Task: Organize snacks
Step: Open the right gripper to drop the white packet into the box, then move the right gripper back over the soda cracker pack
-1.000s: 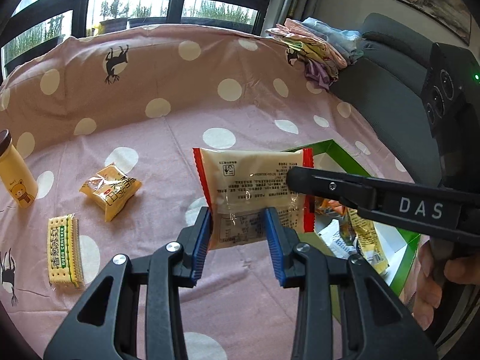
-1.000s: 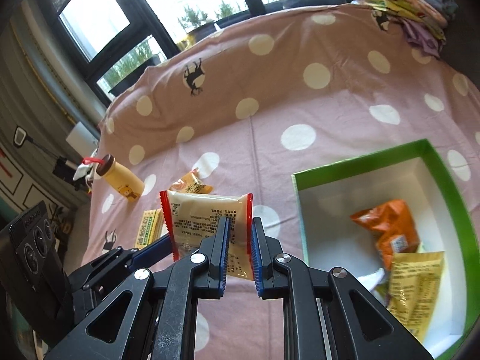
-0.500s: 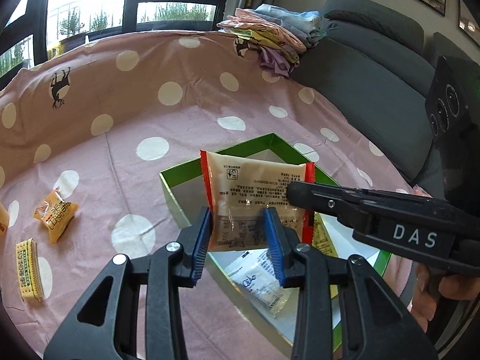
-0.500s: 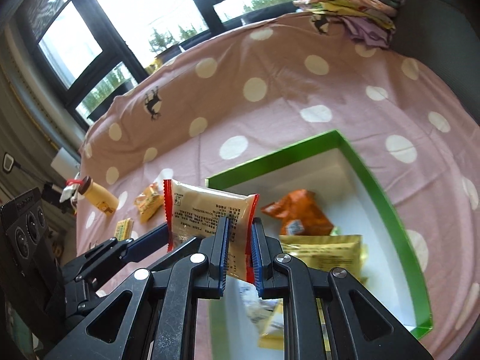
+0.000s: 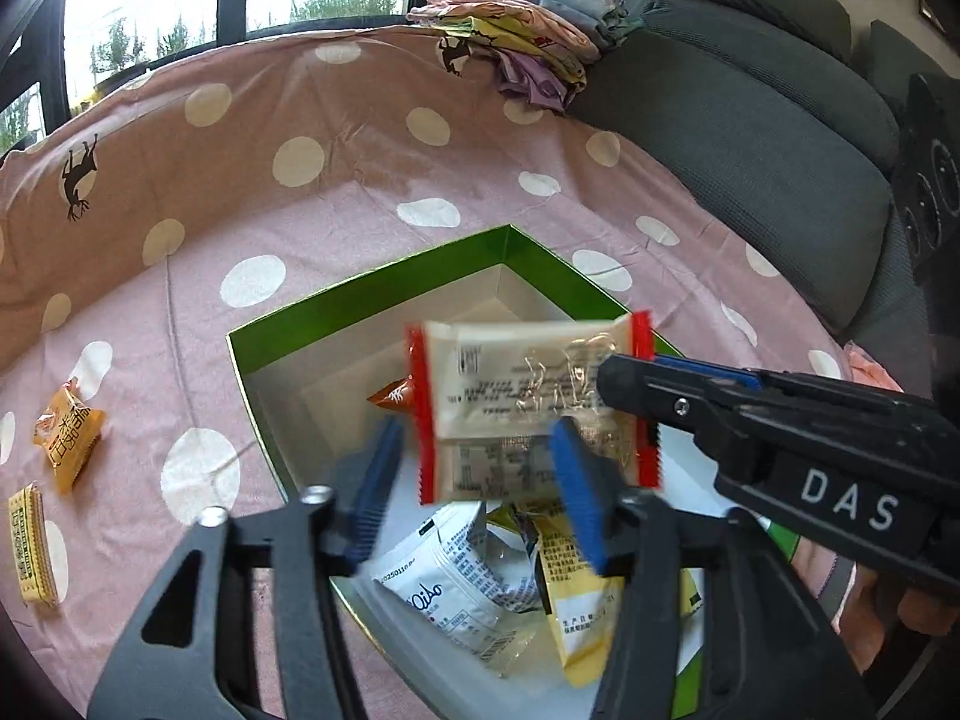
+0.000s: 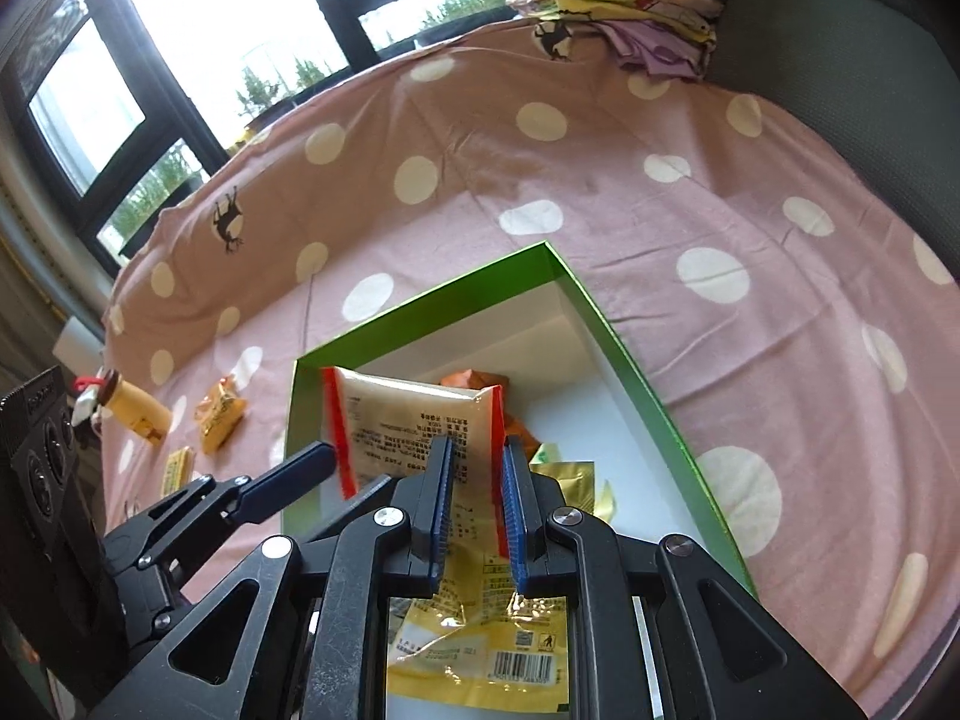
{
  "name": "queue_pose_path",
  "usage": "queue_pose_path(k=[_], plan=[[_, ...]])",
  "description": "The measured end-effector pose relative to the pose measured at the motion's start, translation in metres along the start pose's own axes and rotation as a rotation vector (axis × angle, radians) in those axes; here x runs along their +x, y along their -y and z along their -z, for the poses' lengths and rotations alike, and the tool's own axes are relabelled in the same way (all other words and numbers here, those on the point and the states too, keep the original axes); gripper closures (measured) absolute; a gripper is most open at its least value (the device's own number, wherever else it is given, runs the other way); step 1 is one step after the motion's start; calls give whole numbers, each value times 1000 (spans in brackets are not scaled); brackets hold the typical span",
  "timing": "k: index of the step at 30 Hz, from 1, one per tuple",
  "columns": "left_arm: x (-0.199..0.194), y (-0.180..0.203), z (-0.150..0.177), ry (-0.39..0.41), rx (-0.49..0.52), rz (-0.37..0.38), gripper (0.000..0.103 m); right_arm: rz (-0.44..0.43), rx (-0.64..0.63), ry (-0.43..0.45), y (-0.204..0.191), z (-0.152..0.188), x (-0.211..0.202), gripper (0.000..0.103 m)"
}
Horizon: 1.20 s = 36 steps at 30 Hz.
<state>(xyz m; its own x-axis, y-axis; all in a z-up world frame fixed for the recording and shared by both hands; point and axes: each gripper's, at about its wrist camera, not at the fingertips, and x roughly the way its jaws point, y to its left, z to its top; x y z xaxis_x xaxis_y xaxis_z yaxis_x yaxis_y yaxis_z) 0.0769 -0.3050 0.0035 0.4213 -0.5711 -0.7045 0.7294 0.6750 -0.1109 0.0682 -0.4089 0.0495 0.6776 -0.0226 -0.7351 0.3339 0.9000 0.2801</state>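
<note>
A cream snack packet with red ends (image 5: 528, 396) hangs over the green-rimmed white box (image 5: 372, 282). It also shows in the right wrist view (image 6: 414, 426). My left gripper (image 5: 474, 480) is open, its blue pads apart on either side of the packet's lower edge. My right gripper (image 6: 474, 504) has its jaws slightly apart around the packet's right end, and whether they still pinch it is unclear. The box (image 6: 630, 372) holds an orange packet (image 6: 480, 381), a yellow packet (image 6: 480, 636) and a white packet (image 5: 450, 594).
An orange snack (image 5: 66, 438) and a yellow cracker pack (image 5: 27, 546) lie on the pink polka-dot cloth left of the box. A yellow bottle (image 6: 135, 411) lies further left. Folded clothes (image 5: 522, 24) sit at the back, by a grey sofa (image 5: 750, 120).
Both grippers carried the packet from over the cloth to above the box. The left gripper's jaws have opened wider, and the right gripper's jaws have parted slightly.
</note>
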Motion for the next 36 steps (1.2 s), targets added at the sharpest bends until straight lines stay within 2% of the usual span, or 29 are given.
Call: queue_pose_path(k=[2, 4, 6, 7, 8, 9, 12, 14, 18, 20, 25, 29, 33, 36], plan=[[-3, -3, 1, 16, -14, 12, 35, 10, -3, -10, 0, 1, 1, 85], [-5, -5, 2, 15, -23, 4, 29, 42, -31, -9, -5, 2, 2, 77], [-7, -10, 5, 17, -28, -33, 23, 63, -33, 0, -9, 3, 1, 60], [-9, -13, 6, 20, -33, -50, 22, 62, -31, 3, -9, 3, 1, 56], [-12, -18, 8, 24, -44, -63, 22, 48, -27, 8, -11, 3, 0, 46], [-16, -25, 10, 29, -63, -72, 22, 23, -21, 11, -14, 3, 0, 41], [-26, -47, 16, 32, -125, -74, 20, -24, -27, 17, -28, 2, -1, 38], [-34, -62, 22, 29, -144, -105, 16, -30, -46, 26, -41, 3, 0, 31], [-52, -94, 44, 43, -157, -257, 14, -55, -82, 27, -70, 4, 6, 30], [-61, -114, 55, 47, -185, -300, 14, -74, -96, 18, -88, 5, 12, 30], [-80, -172, 81, 5, -280, -405, 14, -146, -169, -42, -140, 12, 34, 30], [-95, -208, 102, -35, -288, -542, 14, -234, -205, -96, -186, 18, 55, 30], [-112, -247, 125, -60, -333, -608, 14, -289, -236, -184, -229, 25, 87, 30], [-116, -273, 136, -81, -368, -604, 14, -315, -270, -246, -261, 36, 110, 30]])
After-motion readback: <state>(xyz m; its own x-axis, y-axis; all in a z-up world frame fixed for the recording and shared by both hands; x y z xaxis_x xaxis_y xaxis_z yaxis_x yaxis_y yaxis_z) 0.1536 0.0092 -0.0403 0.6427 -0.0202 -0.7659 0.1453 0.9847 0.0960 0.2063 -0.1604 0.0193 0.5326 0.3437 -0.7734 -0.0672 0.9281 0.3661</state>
